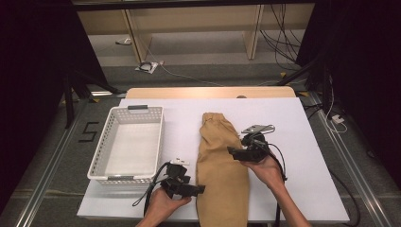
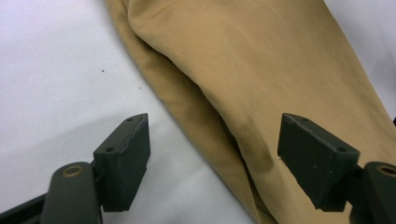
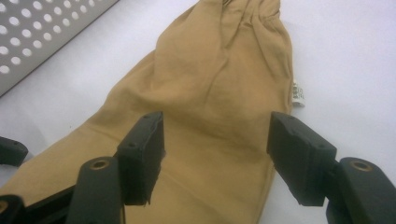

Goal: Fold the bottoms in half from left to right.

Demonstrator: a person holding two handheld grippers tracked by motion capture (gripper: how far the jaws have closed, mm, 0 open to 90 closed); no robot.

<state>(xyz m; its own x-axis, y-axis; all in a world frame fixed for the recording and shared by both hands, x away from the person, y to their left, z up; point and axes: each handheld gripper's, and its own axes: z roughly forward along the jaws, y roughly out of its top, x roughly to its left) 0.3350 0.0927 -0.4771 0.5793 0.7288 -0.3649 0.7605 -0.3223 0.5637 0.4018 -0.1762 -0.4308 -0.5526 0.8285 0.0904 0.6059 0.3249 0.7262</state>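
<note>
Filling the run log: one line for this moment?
left tool: open, at tan garment edge | right tool: open above garment | basket: left

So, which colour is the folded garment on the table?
The folded garment is plain tan, like camel, without any pattern. The right gripper view shows it best.

A tan cloth [image 1: 221, 170] lies lengthwise on the white bench [image 1: 302, 142]. Left of the cloth stands a white basket [image 1: 127, 144]. The left gripper [image 1: 201, 189] sits at the cloth's near left edge; the right gripper [image 1: 231, 151] hovers over its right side.
</note>
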